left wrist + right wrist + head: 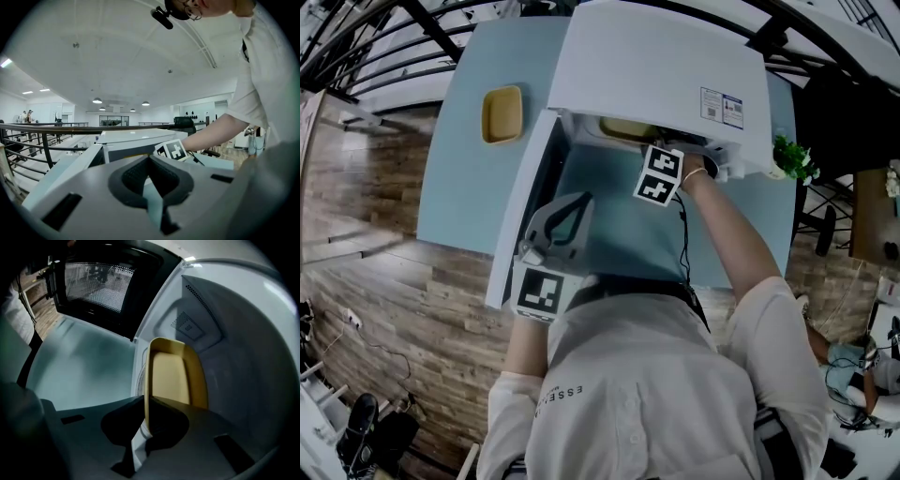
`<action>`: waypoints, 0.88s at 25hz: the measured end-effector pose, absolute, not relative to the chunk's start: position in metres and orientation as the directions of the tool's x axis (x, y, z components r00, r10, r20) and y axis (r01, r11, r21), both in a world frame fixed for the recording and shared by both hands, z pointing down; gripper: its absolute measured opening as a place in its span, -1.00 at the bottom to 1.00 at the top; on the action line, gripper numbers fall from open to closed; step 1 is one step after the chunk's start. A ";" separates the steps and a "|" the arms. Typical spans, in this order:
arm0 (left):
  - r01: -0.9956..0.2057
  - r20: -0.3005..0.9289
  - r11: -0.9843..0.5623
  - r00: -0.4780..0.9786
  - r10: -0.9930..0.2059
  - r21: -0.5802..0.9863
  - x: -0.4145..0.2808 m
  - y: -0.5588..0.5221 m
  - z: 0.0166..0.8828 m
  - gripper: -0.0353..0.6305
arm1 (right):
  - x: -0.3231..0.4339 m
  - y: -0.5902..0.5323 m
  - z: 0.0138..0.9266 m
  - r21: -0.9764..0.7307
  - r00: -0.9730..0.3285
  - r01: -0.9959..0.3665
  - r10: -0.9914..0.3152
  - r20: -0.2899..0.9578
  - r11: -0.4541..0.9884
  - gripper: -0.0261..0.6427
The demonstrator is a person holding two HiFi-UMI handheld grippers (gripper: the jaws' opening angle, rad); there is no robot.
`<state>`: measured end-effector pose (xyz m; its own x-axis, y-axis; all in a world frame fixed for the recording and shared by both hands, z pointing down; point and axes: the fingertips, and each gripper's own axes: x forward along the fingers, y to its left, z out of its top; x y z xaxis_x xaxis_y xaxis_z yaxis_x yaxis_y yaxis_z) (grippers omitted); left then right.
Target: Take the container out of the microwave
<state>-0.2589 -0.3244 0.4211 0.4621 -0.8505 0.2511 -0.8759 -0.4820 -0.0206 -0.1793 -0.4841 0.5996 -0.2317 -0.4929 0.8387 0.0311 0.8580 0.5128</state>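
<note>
- The right gripper [146, 401] has its jaws pinched narrow on the near rim of the yellow container [176, 376]. The thin wall stands edge-on between the pads. Gripping the rim is probably the only workable hold on a shallow, wide dish like this.
- The rest of the container runs away from the jaws, deeper into the cavity. It lies on the cavity floor just inside the front edge of the microwave [666, 75], so it is still inside and not yet drawn out.
- The person's arm reaches in steeply from above. My guess is this keeps the wrist clear of the cavity's top edge.
- The door [520, 216] is swung fully open to the left, leaving the way out over the table [469, 187] free.
- The left gripper [558, 230] hangs near the table's front edge, just beside the open door. Its jaws are together on nothing, so it seems parked out of the way.
- A second yellow dish [502, 114] lies near the table's far left corner, well apart from both grippers.
</note>
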 end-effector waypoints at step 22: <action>-0.810 0.220 -0.585 0.563 -0.797 -0.044 -0.247 -0.244 0.407 -0.89 | -0.153 -0.334 0.565 0.441 -0.282 -0.135 -0.462 0.841 0.887 -0.84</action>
<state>-0.2471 -0.2440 0.4073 0.5633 -0.7965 0.2197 -0.8099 -0.5849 -0.0438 -0.1526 -0.3339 0.5653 -0.2825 -0.4616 0.8409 -0.1353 0.8870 0.4414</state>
